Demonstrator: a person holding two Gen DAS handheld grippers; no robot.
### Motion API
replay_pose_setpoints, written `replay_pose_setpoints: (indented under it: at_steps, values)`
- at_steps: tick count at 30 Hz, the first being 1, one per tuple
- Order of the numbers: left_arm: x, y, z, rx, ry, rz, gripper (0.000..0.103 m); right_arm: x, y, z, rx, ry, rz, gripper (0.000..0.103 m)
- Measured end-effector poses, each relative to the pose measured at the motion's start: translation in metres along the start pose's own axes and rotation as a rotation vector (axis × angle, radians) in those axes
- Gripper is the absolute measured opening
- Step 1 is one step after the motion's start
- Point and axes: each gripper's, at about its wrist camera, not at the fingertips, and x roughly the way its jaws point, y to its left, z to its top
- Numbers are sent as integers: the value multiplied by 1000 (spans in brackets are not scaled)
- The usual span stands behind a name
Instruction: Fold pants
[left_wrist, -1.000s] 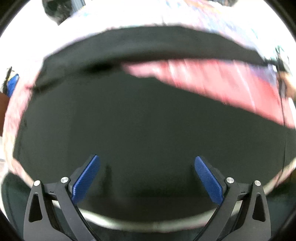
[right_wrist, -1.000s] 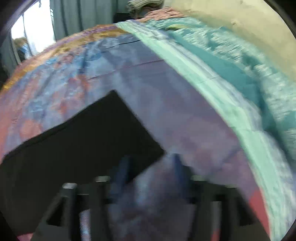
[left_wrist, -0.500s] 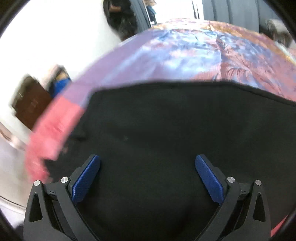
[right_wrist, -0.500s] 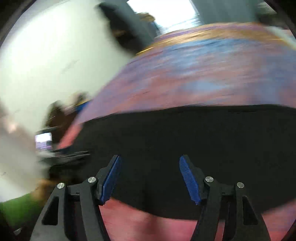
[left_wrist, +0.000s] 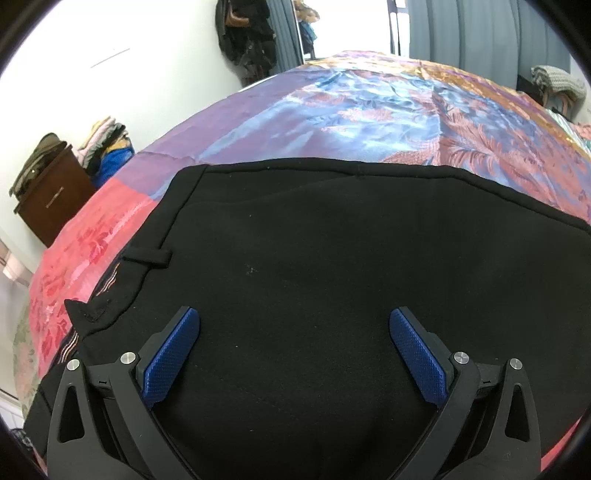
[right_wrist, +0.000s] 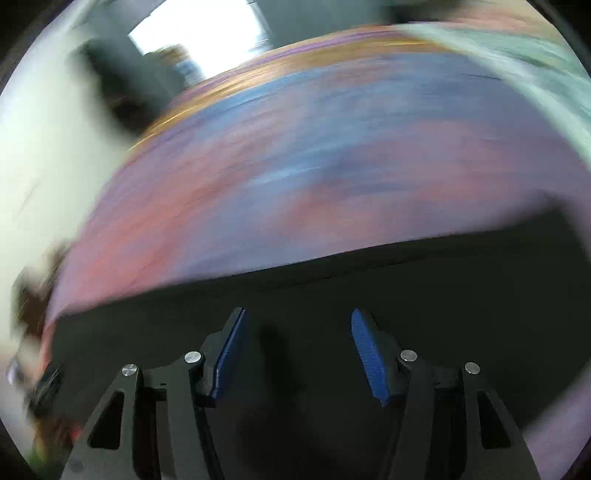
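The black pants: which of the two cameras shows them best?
The left wrist view. There the black pants lie sharp on the patterned bedspread, with a belt loop and the seamed edge clear. The right wrist view is smeared by motion and shows the pants only as a dark blur.

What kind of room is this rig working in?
Most likely a bedroom. The black pants lie on a shiny patterned pink, purple and blue bedspread; a brown wooden cabinet with piled clothes stands by the white wall, and grey curtains hang behind.
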Motion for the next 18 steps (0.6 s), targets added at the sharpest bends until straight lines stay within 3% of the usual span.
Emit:
replay_pose_setpoints:
  at_steps: [2,3,4,5,6,7,10,11,13,15,18]
  values:
    - [1,-1,-1,4,-3,7,102,-26,-74,5,151,-36,-182,58]
    - [1,-2,-1,8,-5,12,102,-41,-100,3,200,-64,-231,58]
    - [1,-2,-2,11,-5,14,102,-55,-114,0,227,-94,-234,46]
    - [1,-2,-2,11,-5,15,102,-70,-124,-3,249,-120,-245,51]
    - [2,-2,-1,10,-4,13,102,-84,-123,-8,249,-132,-343,63]
    - [2,-1,-2,9,-4,12,102,-95,-117,-15,231,-154,-368,63]
    - [2,-1,-2,9,-3,12,102,-133,-72,-60,142,-180,-186,63]
    - [2,-1,-2,9,-3,12,102,-152,-46,-89,94,-171,-87,64]
    - [2,-1,-2,9,-3,13,102,-178,4,-148,16,-133,85,79]
    - [2,-1,-1,10,-1,14,102,-193,44,-210,-46,-65,198,81]
    - [2,-1,-1,12,6,13,102,-191,64,-284,-77,82,205,80]
